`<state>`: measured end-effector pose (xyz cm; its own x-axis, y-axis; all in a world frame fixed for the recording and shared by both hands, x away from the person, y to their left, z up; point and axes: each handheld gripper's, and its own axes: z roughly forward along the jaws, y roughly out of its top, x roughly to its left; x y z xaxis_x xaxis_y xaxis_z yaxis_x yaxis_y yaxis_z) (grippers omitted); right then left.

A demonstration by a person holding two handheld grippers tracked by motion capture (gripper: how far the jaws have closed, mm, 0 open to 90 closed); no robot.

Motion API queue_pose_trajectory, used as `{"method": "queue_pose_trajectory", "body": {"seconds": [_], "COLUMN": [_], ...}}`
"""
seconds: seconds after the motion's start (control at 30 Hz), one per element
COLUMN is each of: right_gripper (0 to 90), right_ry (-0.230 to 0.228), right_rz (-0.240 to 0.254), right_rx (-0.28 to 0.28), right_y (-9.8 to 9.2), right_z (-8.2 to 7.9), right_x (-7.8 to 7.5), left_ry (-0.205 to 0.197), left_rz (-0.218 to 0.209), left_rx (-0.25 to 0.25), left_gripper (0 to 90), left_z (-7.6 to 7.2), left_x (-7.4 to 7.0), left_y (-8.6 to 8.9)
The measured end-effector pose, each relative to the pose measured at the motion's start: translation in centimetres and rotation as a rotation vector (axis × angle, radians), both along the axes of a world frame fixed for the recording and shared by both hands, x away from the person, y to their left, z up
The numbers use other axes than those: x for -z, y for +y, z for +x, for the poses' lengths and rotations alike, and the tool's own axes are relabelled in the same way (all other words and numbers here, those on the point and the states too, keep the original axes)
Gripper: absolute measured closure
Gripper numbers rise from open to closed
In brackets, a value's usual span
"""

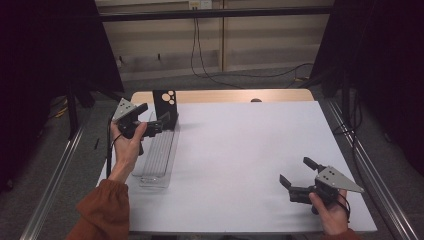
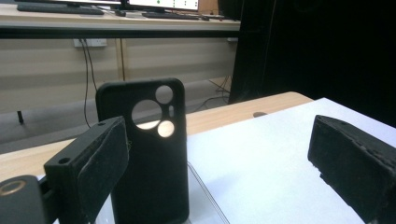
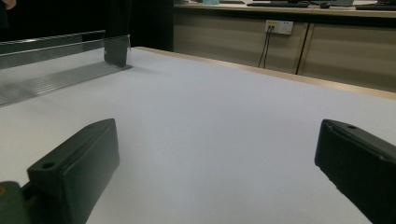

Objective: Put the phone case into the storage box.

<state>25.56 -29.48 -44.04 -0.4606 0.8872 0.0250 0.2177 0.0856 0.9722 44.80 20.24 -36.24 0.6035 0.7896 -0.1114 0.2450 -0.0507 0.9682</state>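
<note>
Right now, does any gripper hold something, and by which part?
Nothing is held. The left gripper is open beside the upright black phone case; the right gripper is open above the table.

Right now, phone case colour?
Black phone case, with round camera cutouts; left gripper view shows it best.

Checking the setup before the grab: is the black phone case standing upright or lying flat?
Upright. The phone case stands on end at the far end of the clear tray, camera cutouts at the top.

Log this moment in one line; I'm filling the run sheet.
left tool: open, at black phone case | case: upright in clear rack | right tool: open, idle above white tabletop
</note>
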Motion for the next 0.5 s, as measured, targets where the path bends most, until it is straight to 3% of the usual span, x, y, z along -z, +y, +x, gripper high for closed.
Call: {"method": "queue_pose_trajectory", "body": {"seconds": [0.17, 0.3, 0.5], "right_gripper": [0.0, 0.0, 0.0], "right_ry": [-0.002, -0.004, -0.007], "right_rz": [0.0, 0.001, 0.0], "right_rx": [0.004, 0.007, 0.007], "right_y": [0.0, 0.0, 0.0], "right_z": [-0.1, -0.1, -0.2], "right_x": [-0.1, -0.1, -0.2], "left_ry": [-0.008, -0.02, -0.048], "left_rz": [-0.018, -0.004, -0.029], "left_rx": [0.011, 0.016, 0.053], "left_gripper": [4.4, 3.0, 1.5], "left_z": [-1.0, -1.7, -2.9], "left_x": [-0.1, -0.2, -0.6], "left_y": [0.1, 0.3, 0.5]}}
